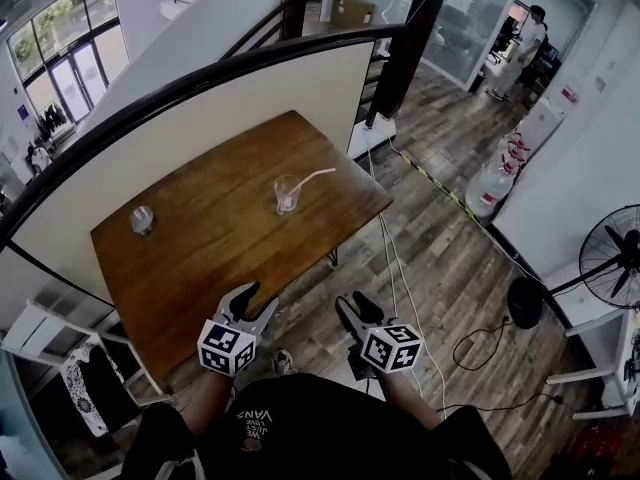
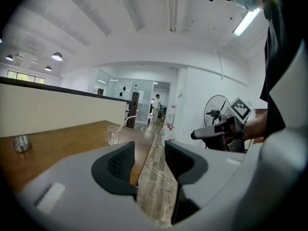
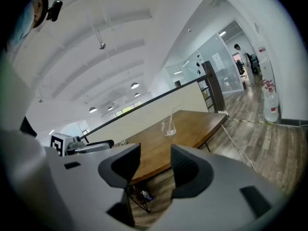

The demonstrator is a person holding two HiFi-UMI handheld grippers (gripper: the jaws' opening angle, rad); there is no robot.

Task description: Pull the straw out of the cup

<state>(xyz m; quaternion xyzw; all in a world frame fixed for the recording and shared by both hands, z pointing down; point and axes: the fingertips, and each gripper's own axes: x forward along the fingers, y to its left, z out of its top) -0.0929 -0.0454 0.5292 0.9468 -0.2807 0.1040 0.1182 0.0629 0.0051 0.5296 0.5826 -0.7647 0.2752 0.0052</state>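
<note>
A clear plastic cup [image 1: 287, 194] stands on the wooden table [image 1: 210, 238], toward its far right part. A pale straw [image 1: 312, 176] leans out of the cup to the right. The cup also shows small in the left gripper view [image 2: 113, 134] and in the right gripper view [image 3: 169, 127]. My left gripper [image 1: 251, 301] hangs open over the table's near edge, with nothing between its jaws. My right gripper [image 1: 354, 309] is open too, off the table's near right side, above the floor. Both are far short of the cup.
A small metal tin [image 1: 142, 219] sits at the table's left side. A low wall with a dark rail [image 1: 200, 78] runs behind the table. A cable [image 1: 398, 268] crosses the wooden floor at right. A fan [image 1: 612, 253] and water bottles [image 1: 497, 180] stand farther right.
</note>
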